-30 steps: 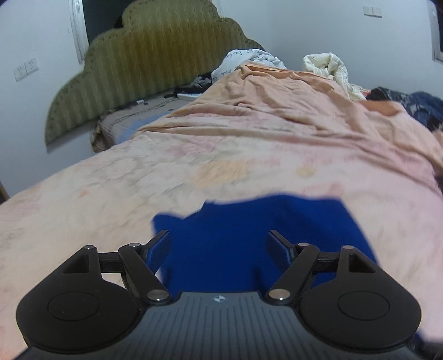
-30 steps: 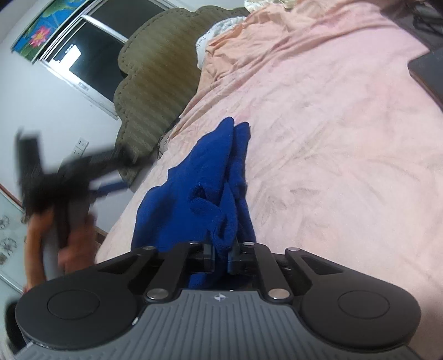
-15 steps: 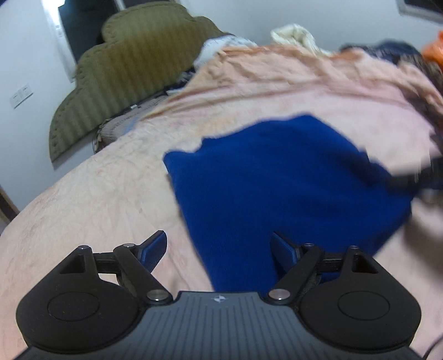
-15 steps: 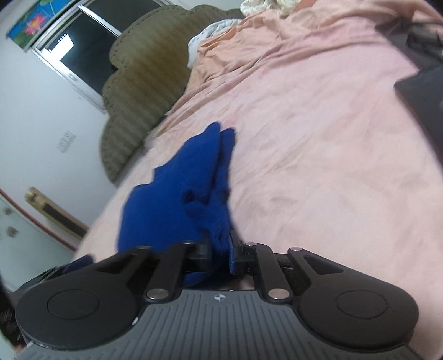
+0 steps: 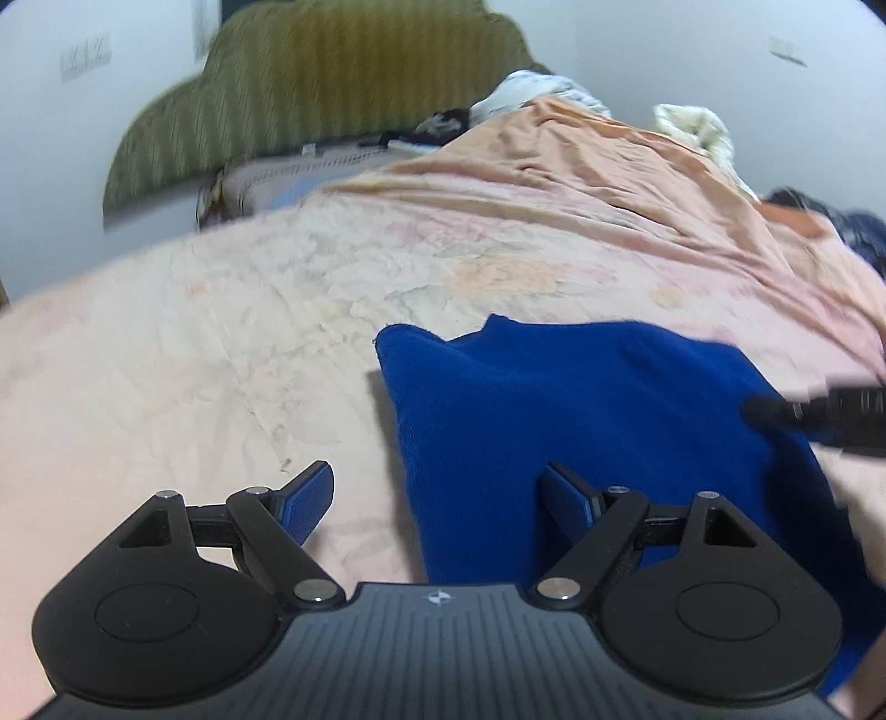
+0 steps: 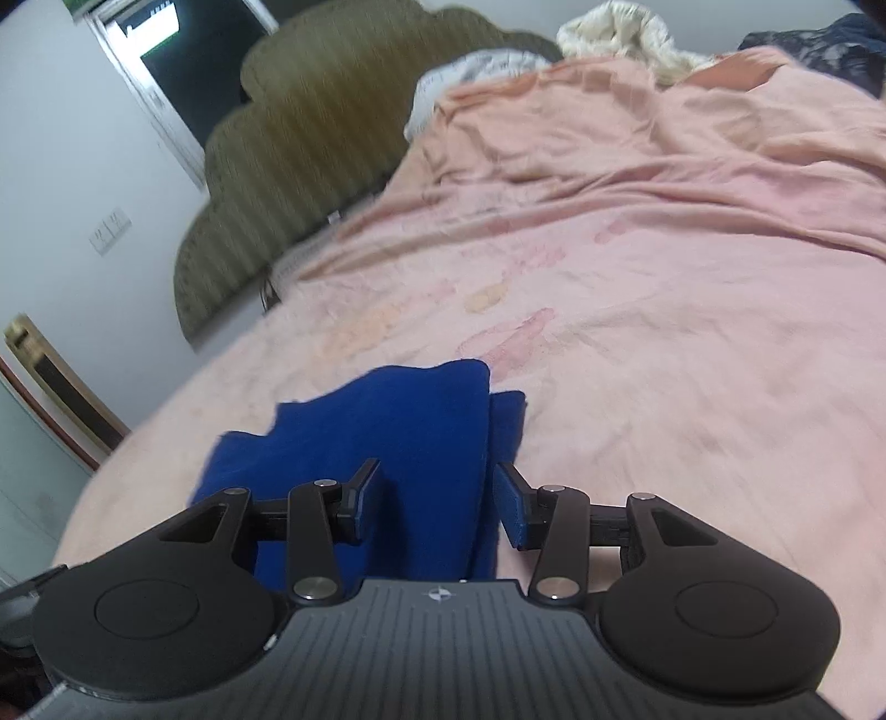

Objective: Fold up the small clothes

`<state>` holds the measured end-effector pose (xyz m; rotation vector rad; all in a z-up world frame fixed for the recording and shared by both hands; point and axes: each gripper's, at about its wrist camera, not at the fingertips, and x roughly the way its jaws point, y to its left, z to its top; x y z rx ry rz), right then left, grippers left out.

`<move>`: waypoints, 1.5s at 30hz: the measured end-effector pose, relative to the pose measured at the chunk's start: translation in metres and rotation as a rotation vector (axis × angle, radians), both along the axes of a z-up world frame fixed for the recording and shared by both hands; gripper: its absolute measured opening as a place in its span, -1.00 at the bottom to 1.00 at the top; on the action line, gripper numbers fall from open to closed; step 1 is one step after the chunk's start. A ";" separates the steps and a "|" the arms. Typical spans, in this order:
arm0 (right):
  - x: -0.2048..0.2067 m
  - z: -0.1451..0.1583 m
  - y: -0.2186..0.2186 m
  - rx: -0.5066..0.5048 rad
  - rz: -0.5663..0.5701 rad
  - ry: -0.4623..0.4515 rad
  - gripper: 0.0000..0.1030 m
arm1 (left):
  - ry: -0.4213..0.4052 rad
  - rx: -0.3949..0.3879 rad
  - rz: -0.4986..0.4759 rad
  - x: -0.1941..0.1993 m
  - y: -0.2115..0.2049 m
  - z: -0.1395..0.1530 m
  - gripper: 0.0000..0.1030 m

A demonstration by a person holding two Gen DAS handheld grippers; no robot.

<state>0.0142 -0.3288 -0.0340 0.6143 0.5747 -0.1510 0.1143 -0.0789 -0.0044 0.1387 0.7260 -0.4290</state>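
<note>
A blue knitted garment (image 5: 581, 410) lies flat on the pink bedspread (image 5: 221, 360). My left gripper (image 5: 440, 498) is open and hovers over the garment's near left edge, holding nothing. In the right wrist view the garment (image 6: 398, 443) lies folded in layers, with a fold edge running between the jaws. My right gripper (image 6: 437, 501) is open just above it, its jaws apart on either side of the fold. The right gripper's dark tip also shows in the left wrist view (image 5: 814, 415) at the garment's right edge.
A green padded headboard (image 5: 310, 94) stands at the far end of the bed. White and cream bedding (image 6: 620, 33) and dark clothes (image 6: 825, 50) are piled at the far side. A wall with a window (image 6: 188, 61) is on the left.
My right gripper was shut on a bunched part of the blue garment; now it is open and the garment lies flatter. The left gripper stayed open and shifted over the garment's left edge.
</note>
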 end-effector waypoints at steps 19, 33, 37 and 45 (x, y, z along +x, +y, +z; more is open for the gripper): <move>-0.095 -0.003 0.003 0.102 0.130 -0.026 0.01 | 0.252 -0.214 -0.185 -0.071 0.051 -0.018 0.61; -0.125 -0.020 0.023 0.150 0.199 0.013 -0.68 | 0.280 -0.272 -0.204 -0.079 0.076 -0.016 -0.76; -0.109 -0.002 0.011 0.120 0.139 -0.035 0.34 | 0.201 -0.253 -0.167 -0.054 0.065 0.002 -0.26; -0.012 -0.022 -0.027 0.231 0.129 -0.011 0.40 | 0.273 -0.383 -0.075 0.049 0.038 -0.011 0.69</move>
